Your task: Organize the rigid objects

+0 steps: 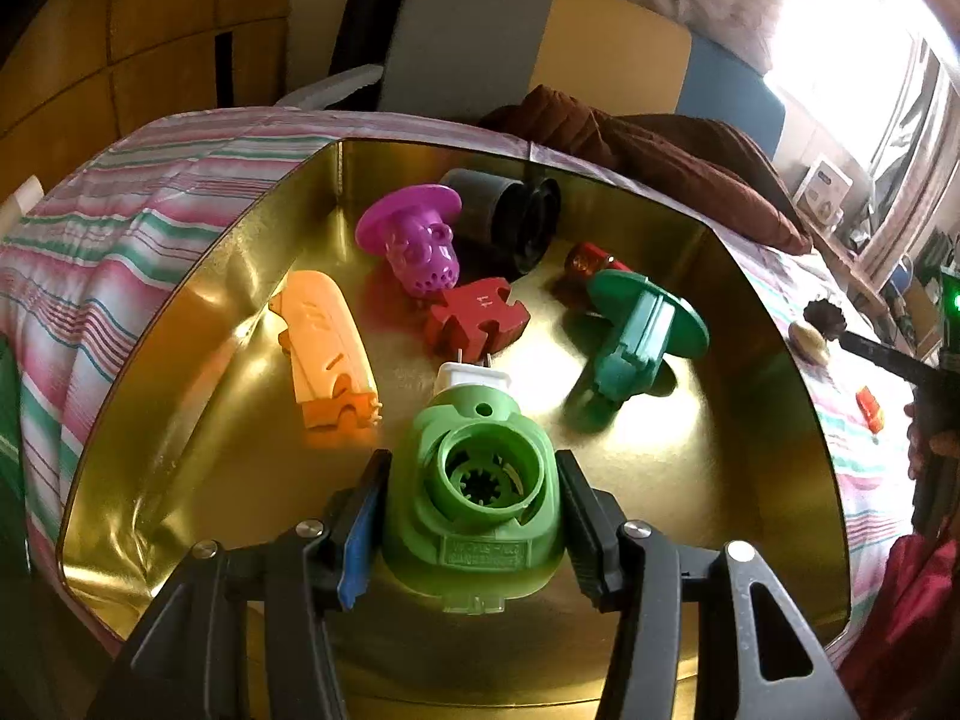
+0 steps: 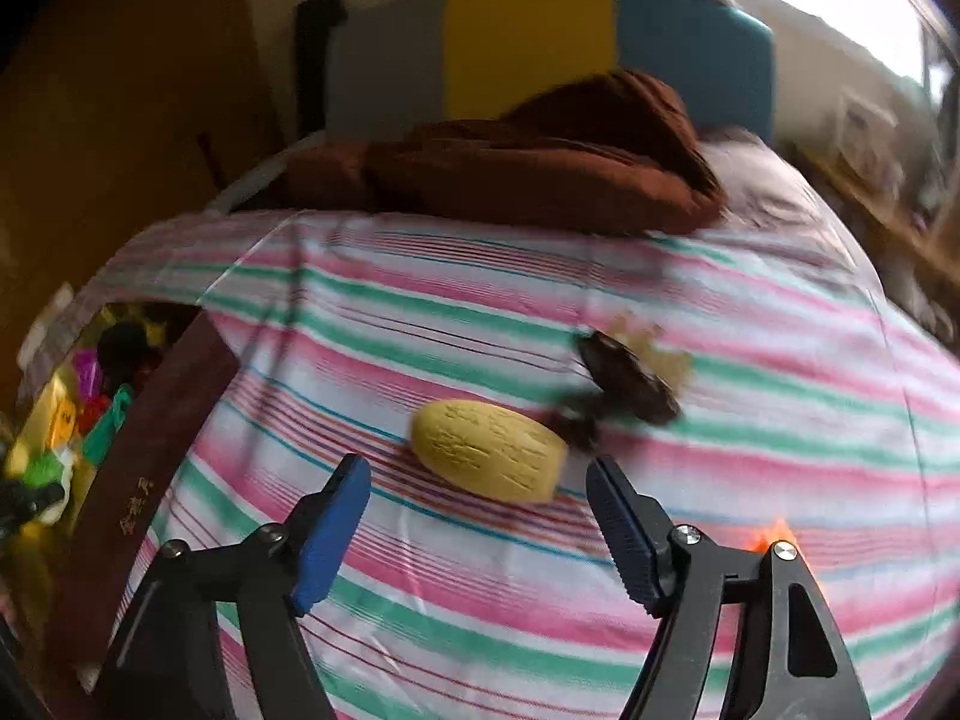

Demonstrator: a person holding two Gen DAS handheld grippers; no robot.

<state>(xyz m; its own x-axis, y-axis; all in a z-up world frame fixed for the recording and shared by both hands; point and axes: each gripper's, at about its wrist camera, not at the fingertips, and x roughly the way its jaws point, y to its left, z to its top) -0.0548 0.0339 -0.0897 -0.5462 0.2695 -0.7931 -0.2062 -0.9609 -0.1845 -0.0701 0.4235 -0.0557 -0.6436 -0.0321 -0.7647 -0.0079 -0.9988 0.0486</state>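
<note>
My left gripper (image 1: 474, 480) is shut on a green plug-in device (image 1: 474, 474) with a white plug end, its pads pressed to the device's two sides. It hangs inside the gold tin box (image 1: 240, 276), near the front wall. In the tin lie an orange piece (image 1: 330, 348), a purple flanged piece (image 1: 414, 240), a red puzzle piece (image 1: 477, 321), a dark cylinder (image 1: 504, 216) and a teal flanged piece (image 1: 636, 336). My right gripper (image 2: 477, 480) is open over the striped bedcover (image 2: 420, 312), with a yellow oval object (image 2: 489, 450) just beyond its fingertips, untouched.
A dark brown flat object (image 2: 624, 384) lies behind the yellow one, and a small orange item (image 2: 774, 534) shows by the right finger. The tin's maroon outer wall (image 2: 150, 450) stands at the left. A brown blanket (image 2: 540, 162) is heaped at the far end of the bed.
</note>
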